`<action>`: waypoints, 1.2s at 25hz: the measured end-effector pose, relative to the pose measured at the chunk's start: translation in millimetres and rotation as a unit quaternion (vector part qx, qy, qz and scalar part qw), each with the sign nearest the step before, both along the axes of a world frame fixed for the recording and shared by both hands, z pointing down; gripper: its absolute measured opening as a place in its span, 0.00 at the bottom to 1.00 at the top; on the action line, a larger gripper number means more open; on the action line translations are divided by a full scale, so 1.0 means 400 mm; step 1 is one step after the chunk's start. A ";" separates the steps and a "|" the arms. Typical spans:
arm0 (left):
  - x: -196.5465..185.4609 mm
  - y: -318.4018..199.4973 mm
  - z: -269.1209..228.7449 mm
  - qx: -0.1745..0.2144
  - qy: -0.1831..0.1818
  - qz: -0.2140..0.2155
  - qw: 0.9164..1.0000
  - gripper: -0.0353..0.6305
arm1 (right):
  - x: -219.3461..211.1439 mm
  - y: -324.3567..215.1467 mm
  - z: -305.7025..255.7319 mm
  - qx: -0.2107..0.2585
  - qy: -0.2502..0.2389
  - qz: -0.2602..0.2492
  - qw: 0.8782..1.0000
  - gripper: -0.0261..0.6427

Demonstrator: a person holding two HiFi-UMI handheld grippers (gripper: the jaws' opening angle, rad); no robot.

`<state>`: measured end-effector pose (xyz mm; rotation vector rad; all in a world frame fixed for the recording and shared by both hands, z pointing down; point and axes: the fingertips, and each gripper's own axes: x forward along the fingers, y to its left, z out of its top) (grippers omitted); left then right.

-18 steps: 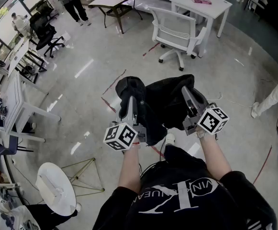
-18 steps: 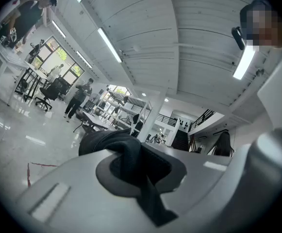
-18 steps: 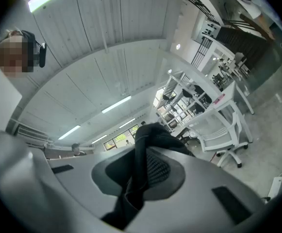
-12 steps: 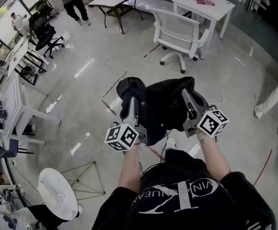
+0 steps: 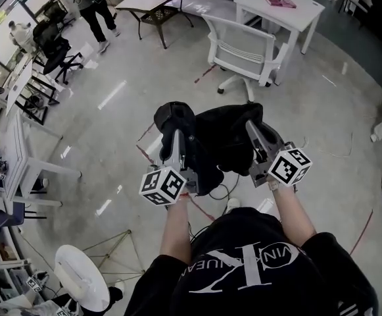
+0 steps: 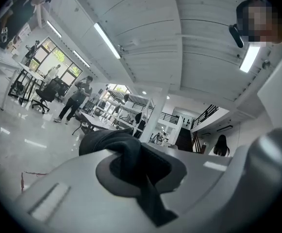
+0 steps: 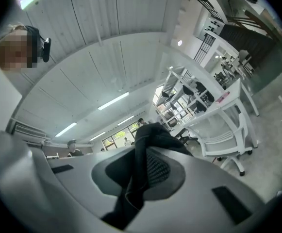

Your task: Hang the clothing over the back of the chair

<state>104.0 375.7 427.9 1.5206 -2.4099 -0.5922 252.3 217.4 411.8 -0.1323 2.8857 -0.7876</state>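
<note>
A black garment (image 5: 214, 140) hangs in the air between my two grippers in the head view. My left gripper (image 5: 175, 135) is shut on its left edge, where the cloth bunches into a lump. My right gripper (image 5: 255, 129) is shut on its right edge. In the left gripper view a fold of the black garment (image 6: 126, 154) is pinched between the jaws; in the right gripper view a strip of the black garment (image 7: 143, 164) runs through the jaws. The white chair (image 5: 243, 48) stands ahead on the floor, its slatted back towards me. The white chair (image 7: 223, 142) also shows at the right of the right gripper view.
A white desk (image 5: 279, 8) with a pink book (image 5: 275, 0) stands behind the chair. More desks and black office chairs (image 5: 56, 45) line the left side, with a person (image 5: 92, 5) standing there. A round white stool (image 5: 80, 278) is at my lower left. Red tape marks the floor.
The chair and desk have come a little nearer in the head view. Both grippers keep their hold on the garment, which sits slightly higher and further left.
</note>
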 end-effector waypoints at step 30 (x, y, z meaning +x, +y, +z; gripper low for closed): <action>-0.206 -0.422 -0.043 0.026 0.013 0.083 0.996 0.09 | -0.181 -0.332 -0.031 0.014 -0.001 0.057 0.998 0.12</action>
